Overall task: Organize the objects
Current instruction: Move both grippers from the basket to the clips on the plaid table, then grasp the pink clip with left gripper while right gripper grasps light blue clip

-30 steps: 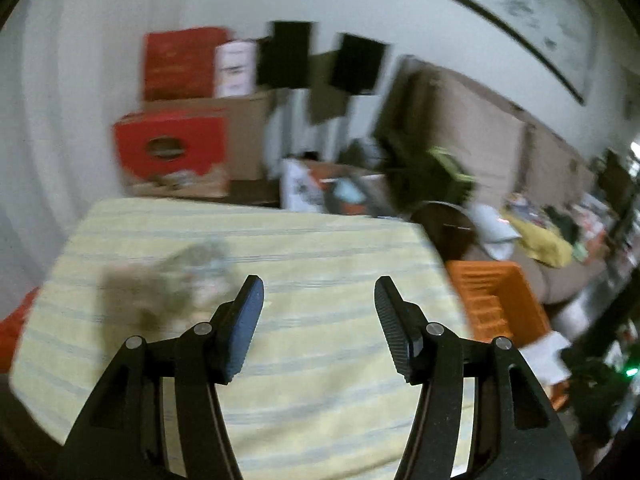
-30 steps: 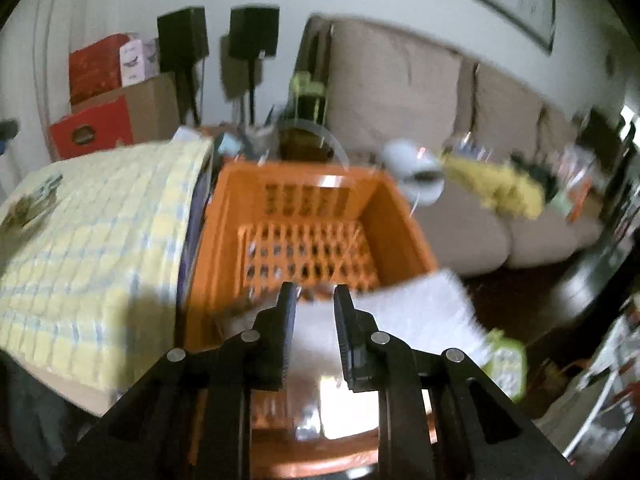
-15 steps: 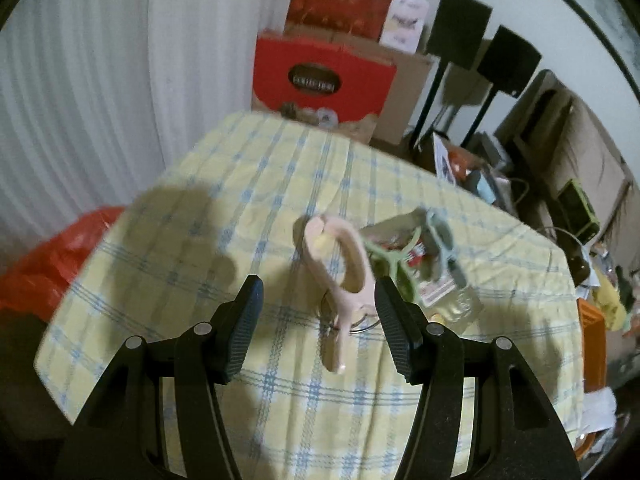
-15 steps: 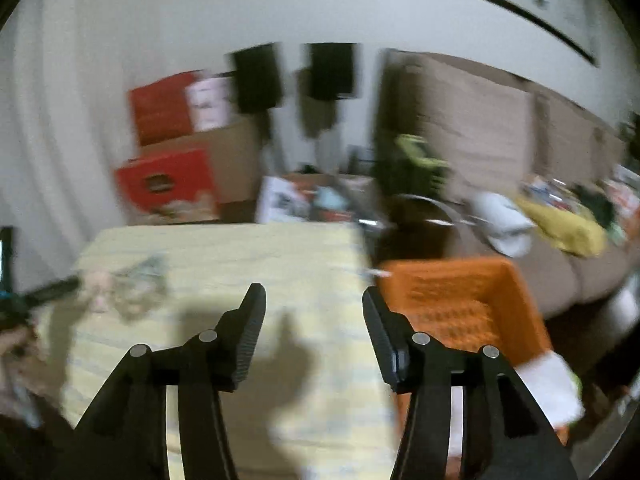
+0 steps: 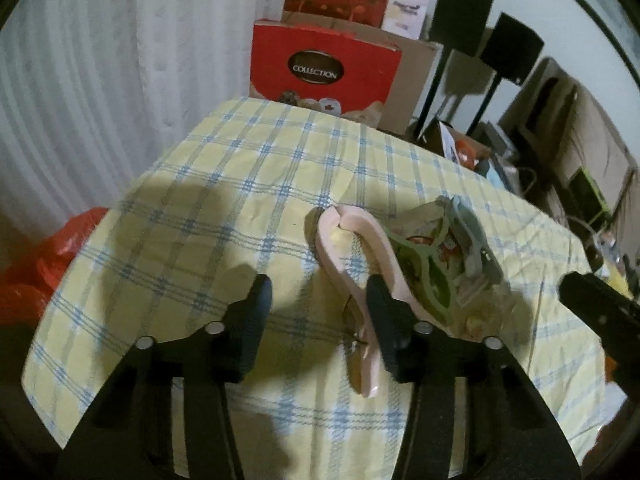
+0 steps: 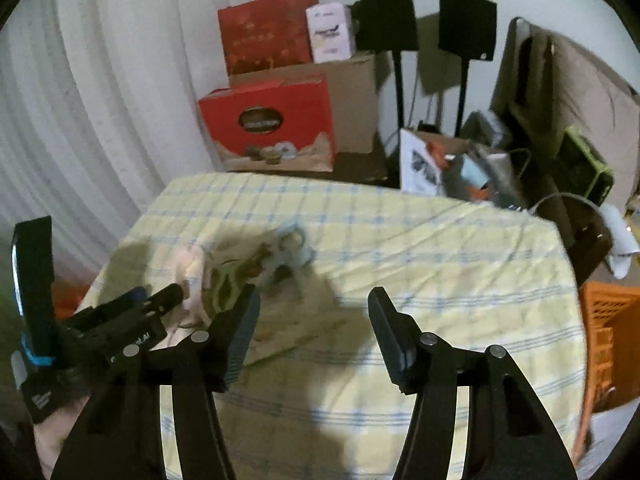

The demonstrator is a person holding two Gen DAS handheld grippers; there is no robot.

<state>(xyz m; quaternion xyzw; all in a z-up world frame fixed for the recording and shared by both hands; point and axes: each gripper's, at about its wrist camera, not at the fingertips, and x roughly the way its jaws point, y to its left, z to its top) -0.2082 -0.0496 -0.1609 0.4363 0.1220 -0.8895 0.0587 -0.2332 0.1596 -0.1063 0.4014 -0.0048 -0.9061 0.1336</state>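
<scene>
My left gripper [image 5: 318, 316] hangs low over the table with its jaws part open; they have just been closing, and the pads grip nothing yet. The pink clip [image 5: 356, 276] lies flat on the yellow-and-blue checked cloth [image 5: 224, 200], its long handle running down past the inner side of my right-hand finger [image 5: 386, 332]; whether that finger touches it I cannot tell.

Just beside the pink clip, toward the table's right edge, a green clip [image 5: 426, 272] and a pale blue clip [image 5: 474, 236] rest together with a clear printed packet [image 5: 476, 300], all in one small heap near the middle of the table.

My right gripper [image 6: 314, 324] is over the near part of the table, jaws spread and empty; they have just been opening. From its camera the heap is blurred and sits beyond its left finger.

Off the table's right edge stands an orange basket [image 6: 610, 328]. Beyond the far edge are red boxes [image 5: 324, 68] and two black speakers [image 6: 466, 26] on stands.
</scene>
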